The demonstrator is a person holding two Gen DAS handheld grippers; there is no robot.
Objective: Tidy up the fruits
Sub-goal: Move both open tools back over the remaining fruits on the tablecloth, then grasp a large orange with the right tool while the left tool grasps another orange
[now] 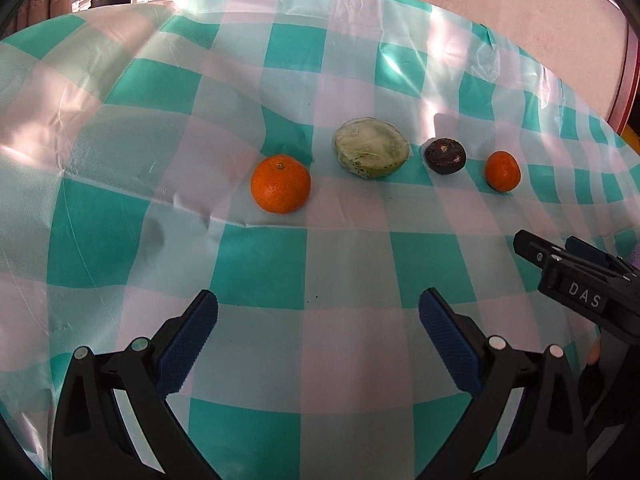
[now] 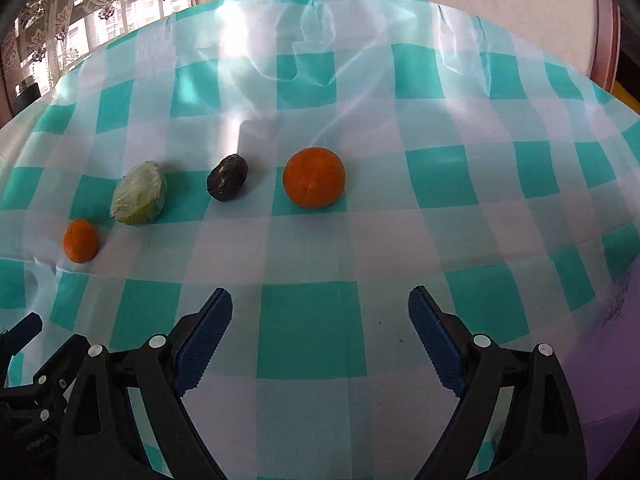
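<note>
Four fruits are set in a row on the checked counter (image 1: 120, 208): left orange (image 1: 281, 183), wrapped green fruit (image 1: 371, 147), dark fruit (image 1: 445, 156), right orange (image 1: 502, 171). Left tool (image 1: 318, 340) and right tool (image 2: 320, 338) are held wide, empty. A round orange could be rolled away if nudged off-centre.

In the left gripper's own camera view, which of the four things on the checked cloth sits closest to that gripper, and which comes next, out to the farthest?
1. Left orange, ahead, slightly left of the left gripper.
2. Wrapped green fruit, ahead, slightly right.
3. Dark fruit, further right.
4. Right orange, far right.
</note>
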